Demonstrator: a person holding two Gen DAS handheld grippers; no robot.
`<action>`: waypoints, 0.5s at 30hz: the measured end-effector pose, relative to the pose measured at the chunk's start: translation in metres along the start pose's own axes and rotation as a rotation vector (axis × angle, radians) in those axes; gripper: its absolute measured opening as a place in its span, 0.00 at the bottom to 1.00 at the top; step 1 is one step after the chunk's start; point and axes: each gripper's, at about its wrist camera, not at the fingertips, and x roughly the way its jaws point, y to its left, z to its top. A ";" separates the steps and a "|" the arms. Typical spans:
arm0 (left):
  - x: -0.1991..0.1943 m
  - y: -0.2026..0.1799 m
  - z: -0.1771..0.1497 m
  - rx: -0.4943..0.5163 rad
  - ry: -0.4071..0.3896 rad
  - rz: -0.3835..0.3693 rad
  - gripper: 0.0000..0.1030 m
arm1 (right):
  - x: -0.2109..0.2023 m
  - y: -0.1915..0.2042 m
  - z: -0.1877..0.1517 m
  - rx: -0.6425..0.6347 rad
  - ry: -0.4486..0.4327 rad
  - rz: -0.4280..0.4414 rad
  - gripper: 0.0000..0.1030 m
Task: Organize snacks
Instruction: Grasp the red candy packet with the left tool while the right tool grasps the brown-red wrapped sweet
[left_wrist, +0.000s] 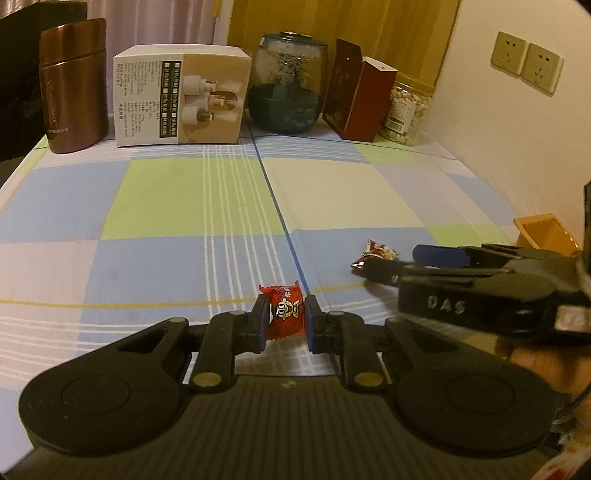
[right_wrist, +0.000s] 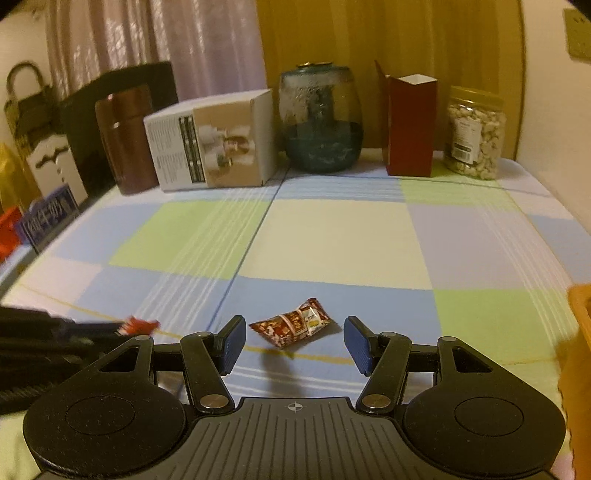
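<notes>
My left gripper (left_wrist: 286, 317) is shut on a small red candy packet (left_wrist: 286, 314) with a cartoon face, held just above the checked tablecloth. My right gripper (right_wrist: 295, 341) is open, low over the cloth, with a brown-and-white snack packet (right_wrist: 291, 326) lying between and just beyond its fingertips. That packet also shows in the left wrist view (left_wrist: 375, 254), partly behind the right gripper (left_wrist: 399, 264). The red packet shows at the left of the right wrist view (right_wrist: 138, 325). A yellow-orange container (left_wrist: 543, 236) sits at the right edge, also seen in the right wrist view (right_wrist: 580, 332).
Along the back edge stand a brown flask (left_wrist: 72, 86), a white carton (left_wrist: 181, 96), a dark glass jar (left_wrist: 286, 83), an open red box (left_wrist: 360, 96) and a jar of nuts (left_wrist: 404, 114). A wall (left_wrist: 517, 147) runs along the right.
</notes>
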 end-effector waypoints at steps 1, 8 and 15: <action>0.000 0.001 0.000 -0.004 0.002 0.000 0.17 | 0.004 0.001 -0.001 -0.026 0.003 -0.006 0.57; 0.002 0.002 0.001 -0.014 0.007 -0.013 0.17 | 0.022 -0.003 -0.005 -0.141 -0.009 0.001 0.57; 0.004 0.001 0.000 -0.013 0.012 -0.014 0.17 | 0.025 -0.007 -0.003 -0.148 -0.028 0.024 0.57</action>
